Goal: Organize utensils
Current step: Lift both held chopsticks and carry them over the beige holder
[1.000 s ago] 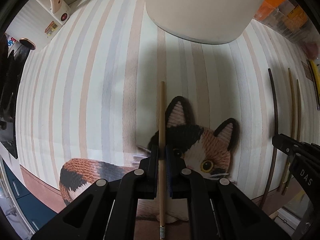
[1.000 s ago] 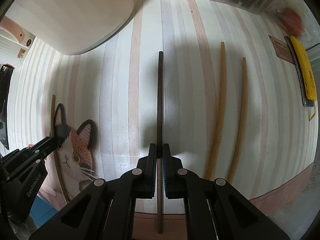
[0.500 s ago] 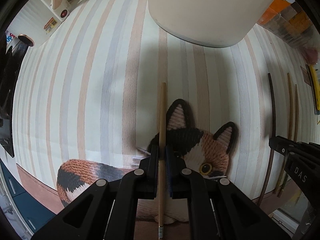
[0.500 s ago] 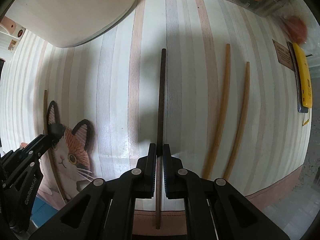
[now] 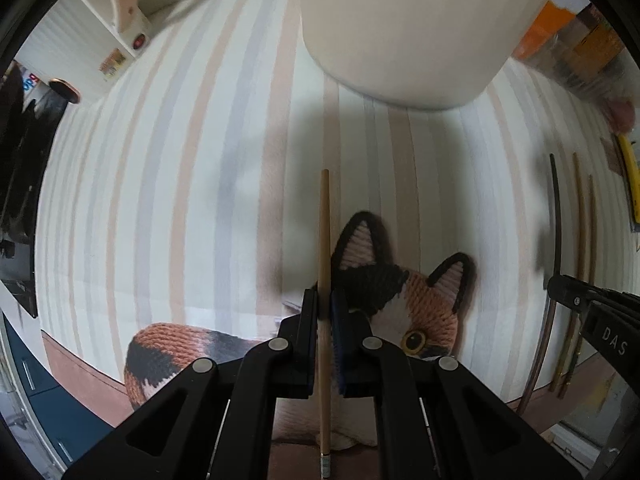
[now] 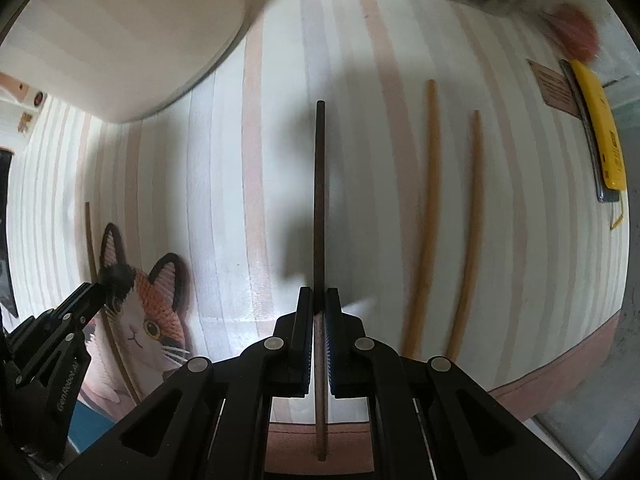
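Observation:
My left gripper (image 5: 325, 300) is shut on a light wooden chopstick (image 5: 324, 240) and holds it pointing forward over the striped placemat (image 5: 180, 200), next to the cat print (image 5: 400, 300). My right gripper (image 6: 319, 298) is shut on a dark brown chopstick (image 6: 319, 200), held above the mat. Two light wooden chopsticks (image 6: 426, 220) lie on the mat to its right. A large white container (image 5: 420, 28) stands at the far side; it also shows in the right wrist view (image 6: 120, 32). Each gripper sees the other: the right one (image 5: 592, 316), the left one (image 6: 80, 308).
A yellow and black tool (image 6: 600, 128) and a small brown card (image 6: 554, 90) lie at the mat's far right. Orange packets (image 5: 568, 48) line the back edge. A white appliance (image 5: 120, 20) stands at the far left. The mat's pink border (image 6: 560, 368) marks its near edge.
Both grippers have lifted a little and drawn back with their chopsticks. The right view has shifted slightly, and the two lying chopsticks have not moved.

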Demonstrator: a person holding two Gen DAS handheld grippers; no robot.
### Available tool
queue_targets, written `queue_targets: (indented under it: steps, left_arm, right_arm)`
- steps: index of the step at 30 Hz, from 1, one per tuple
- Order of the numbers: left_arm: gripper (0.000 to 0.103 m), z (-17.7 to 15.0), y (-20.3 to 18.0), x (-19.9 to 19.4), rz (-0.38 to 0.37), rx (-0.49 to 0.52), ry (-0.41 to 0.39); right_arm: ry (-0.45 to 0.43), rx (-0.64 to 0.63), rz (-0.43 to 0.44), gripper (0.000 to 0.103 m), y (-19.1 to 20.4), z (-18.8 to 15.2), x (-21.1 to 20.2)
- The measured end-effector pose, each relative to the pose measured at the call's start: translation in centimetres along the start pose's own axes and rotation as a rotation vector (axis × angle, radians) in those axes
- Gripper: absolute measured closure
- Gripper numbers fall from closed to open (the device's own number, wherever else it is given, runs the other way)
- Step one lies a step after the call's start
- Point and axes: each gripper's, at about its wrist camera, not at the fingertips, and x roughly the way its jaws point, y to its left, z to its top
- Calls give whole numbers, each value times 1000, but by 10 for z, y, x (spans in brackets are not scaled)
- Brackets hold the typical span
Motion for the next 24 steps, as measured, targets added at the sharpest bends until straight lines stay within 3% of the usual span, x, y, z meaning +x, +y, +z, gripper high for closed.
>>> queue_targets:
  steps: [7, 13, 17, 24]
  left_arm:
    - [99, 2, -6, -40, -22, 2, -104]
    - [99, 1, -7, -73, -86, -15, -166]
    - [99, -3, -9, -94, -95, -10, -217]
    - [99, 6, -6, -129, -96, -7, -315]
  right_arm:
    - [-109, 12, 38, 97, -15, -6, -38]
    - [-209, 20, 75, 97, -27, -12, -74]
    - [-277, 20, 85, 97, -32, -25, -92]
    - [-366, 47, 109, 98, -30, -16, -120]
